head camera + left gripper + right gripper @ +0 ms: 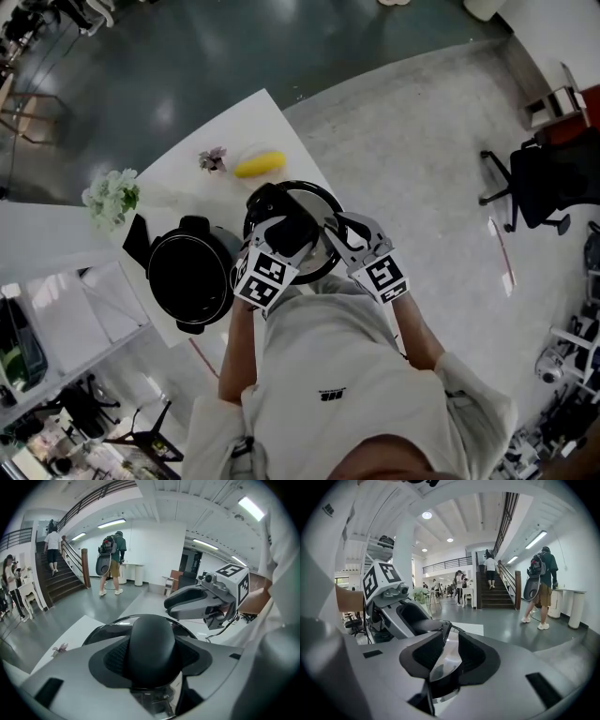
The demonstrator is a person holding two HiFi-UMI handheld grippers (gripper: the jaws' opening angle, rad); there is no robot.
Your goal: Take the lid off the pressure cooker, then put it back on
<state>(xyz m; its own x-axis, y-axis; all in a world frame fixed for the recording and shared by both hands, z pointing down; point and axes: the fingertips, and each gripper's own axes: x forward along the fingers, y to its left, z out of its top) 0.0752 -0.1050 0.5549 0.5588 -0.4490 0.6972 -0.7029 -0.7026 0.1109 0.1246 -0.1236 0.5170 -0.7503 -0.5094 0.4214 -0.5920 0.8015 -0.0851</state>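
The lid (305, 199) sits just right of centre in the head view, off the pressure cooker pot (192, 272) and just beside it on the right, carried between both grippers. It is round, with a bright polished metal rim and a smooth, domed black knob (152, 648) in the middle. The left gripper (152, 654) is clenched on that knob, its textured dark pads pressed to either side. The right gripper (445, 657) grips the lid's thin shiny edge between its pads. Whether the lid touches the table cannot be told.

The pot stands open, left of centre, round, with a dark inside and a black handle stub at its top and bottom. In the picture the lid's left edge nearly meets the pot's rim, so little room is left between them.

Both lie on a smooth white table (253, 122), whose right edge runs diagonally under the lid. Past that edge, pale speckled floor (422, 141) is open as far as a black office chair (534, 183) at the right. Toward the table's far corner lie a yellow oblong object (260, 165) and a small flower sprig (213, 159), both apart from the lid. A bunch of pale flowers (112, 197) stands at the left edge.
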